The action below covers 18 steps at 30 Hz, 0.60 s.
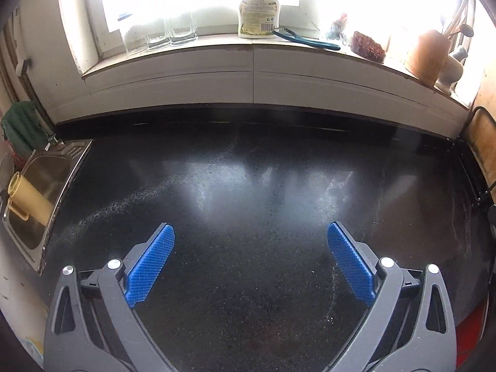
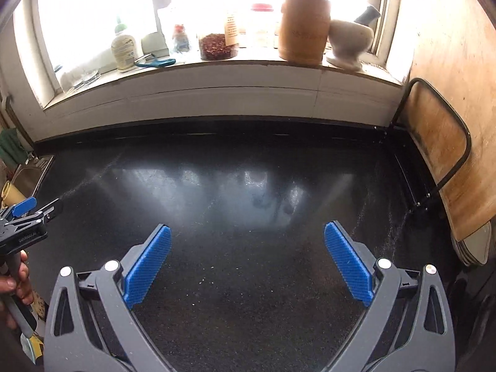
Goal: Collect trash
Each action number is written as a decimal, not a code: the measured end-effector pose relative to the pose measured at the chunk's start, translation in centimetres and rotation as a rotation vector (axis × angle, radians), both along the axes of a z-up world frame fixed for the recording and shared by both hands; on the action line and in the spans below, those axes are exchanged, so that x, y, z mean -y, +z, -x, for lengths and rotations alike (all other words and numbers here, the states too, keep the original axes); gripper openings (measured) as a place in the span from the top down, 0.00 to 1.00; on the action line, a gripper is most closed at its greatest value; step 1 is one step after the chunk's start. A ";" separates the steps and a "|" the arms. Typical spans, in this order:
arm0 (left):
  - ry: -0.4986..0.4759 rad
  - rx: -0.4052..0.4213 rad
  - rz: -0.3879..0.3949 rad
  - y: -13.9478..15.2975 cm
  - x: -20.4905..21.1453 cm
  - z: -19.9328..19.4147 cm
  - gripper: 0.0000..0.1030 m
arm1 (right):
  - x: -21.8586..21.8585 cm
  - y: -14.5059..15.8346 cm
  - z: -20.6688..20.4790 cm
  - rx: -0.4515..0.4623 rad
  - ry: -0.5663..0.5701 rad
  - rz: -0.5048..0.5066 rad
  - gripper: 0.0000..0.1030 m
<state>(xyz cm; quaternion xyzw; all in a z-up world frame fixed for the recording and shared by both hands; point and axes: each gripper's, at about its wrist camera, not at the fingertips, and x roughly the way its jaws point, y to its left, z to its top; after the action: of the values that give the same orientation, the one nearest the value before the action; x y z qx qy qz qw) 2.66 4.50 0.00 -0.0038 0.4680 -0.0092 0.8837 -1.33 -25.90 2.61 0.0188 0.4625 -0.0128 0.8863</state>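
Observation:
My left gripper (image 1: 250, 226) stands open over a black speckled countertop (image 1: 248, 170), with nothing between its blue pads. My right gripper (image 2: 248, 226) is open just as wide above the same countertop (image 2: 248, 186), and it too is empty. At the left edge of the right wrist view, the left gripper (image 2: 40, 206) shows again with a hand (image 2: 18, 279) on its handle. No loose piece of trash shows on the counter in either view.
A steel sink (image 1: 40, 186) with a beige cup (image 1: 28, 198) lies at the left. The window sill holds glasses (image 1: 161, 34), a soap bottle (image 1: 259, 12), a blue peeler (image 1: 307, 42), a wooden utensil pot (image 2: 303, 31) and a mortar (image 2: 350, 40). Cutting boards (image 2: 440, 155) lean at the right.

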 end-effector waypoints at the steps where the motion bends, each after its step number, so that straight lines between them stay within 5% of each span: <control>1: 0.003 -0.006 0.002 -0.3 0.2 -0.1 0.07 | 0.5 0.0 0.1 -0.004 -0.005 -0.006 0.07; 18: 0.012 -0.047 -0.005 -1.3 0.9 -1.9 0.07 | 0.1 -0.4 -2.9 -0.011 0.016 -0.024 0.07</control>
<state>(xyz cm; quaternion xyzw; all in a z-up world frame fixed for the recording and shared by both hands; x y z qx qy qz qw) 4.54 3.61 -1.30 -0.0048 0.4884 -0.0026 0.8726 1.61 -26.02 2.18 0.0256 0.4676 -0.0004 0.8836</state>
